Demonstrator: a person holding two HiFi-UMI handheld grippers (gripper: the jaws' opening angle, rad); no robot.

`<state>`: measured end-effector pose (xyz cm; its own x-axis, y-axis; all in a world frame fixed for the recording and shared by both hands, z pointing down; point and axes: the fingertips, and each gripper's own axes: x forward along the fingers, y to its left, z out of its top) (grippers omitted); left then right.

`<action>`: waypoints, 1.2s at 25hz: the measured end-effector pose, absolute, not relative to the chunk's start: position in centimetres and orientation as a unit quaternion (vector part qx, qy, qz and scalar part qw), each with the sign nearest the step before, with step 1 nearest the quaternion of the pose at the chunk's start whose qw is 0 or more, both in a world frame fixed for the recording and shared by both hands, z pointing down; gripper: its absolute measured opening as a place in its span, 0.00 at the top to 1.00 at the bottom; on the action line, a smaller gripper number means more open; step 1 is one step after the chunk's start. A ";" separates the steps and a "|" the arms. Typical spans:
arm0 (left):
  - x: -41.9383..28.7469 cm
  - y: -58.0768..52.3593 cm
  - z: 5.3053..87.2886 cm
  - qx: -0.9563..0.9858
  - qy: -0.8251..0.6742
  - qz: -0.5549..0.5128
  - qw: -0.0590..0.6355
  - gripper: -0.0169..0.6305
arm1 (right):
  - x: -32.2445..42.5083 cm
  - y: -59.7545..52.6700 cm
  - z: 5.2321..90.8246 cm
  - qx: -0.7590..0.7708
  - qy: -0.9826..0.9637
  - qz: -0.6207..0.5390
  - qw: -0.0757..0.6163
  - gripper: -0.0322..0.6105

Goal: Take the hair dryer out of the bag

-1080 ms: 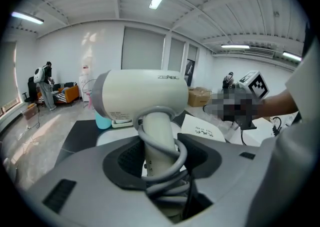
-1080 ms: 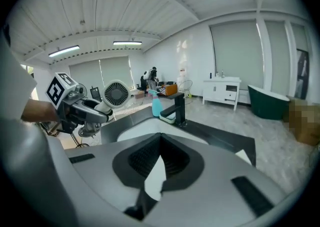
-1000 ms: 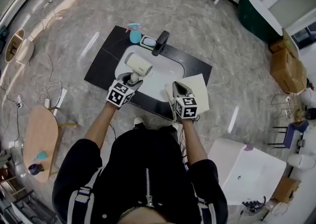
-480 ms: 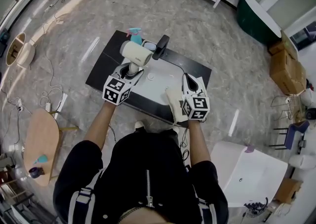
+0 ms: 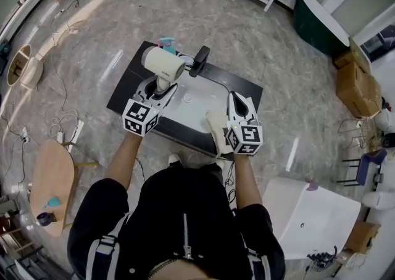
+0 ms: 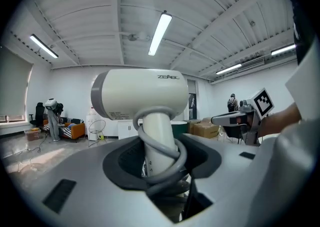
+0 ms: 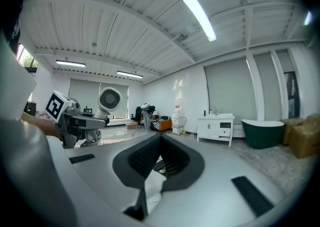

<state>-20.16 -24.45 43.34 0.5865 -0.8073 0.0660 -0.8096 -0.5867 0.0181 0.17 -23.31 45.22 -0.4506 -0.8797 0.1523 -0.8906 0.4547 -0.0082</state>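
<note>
hair dryer (image 5: 163, 63): cream, grey cord wound round handle, handle gripped in left claw (image 5: 160, 86)
bag (image 5: 216, 132): cream, limp, hanging from right claw (image 5: 235, 97)

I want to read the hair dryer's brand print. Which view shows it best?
Left gripper view: the hair dryer fills it, side-on, print legible. Head view shows it small from above; right gripper view, far off, from behind.

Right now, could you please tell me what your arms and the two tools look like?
Both the left tool and the right tool have pale grey shells with dark ribbed pads, and each carries a cube of black-and-white square markers. The arms wear black sleeves that leave the forearms bare.
</note>
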 end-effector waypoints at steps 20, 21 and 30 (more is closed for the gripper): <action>-20.2 -23.2 46.3 0.889 -0.455 0.039 0.043 0.64 | 0.4 -22.5 47.2 0.526 -0.847 0.043 0.058 0.94; -20.3 -23.2 46.3 0.888 -0.455 0.039 0.044 0.64 | 0.4 -22.5 47.2 0.526 -0.848 0.043 0.059 0.94; -20.0 -23.1 46.9 0.888 -0.455 0.042 0.049 0.64 | 0.7 -22.5 47.6 0.529 -0.845 0.046 0.067 0.94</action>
<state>-19.98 -23.15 46.90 0.5824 -0.8040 0.1196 -0.8123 -0.5812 0.0486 0.66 -22.53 47.64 -0.4320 -0.8872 0.1622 -0.8995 0.4369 -0.0065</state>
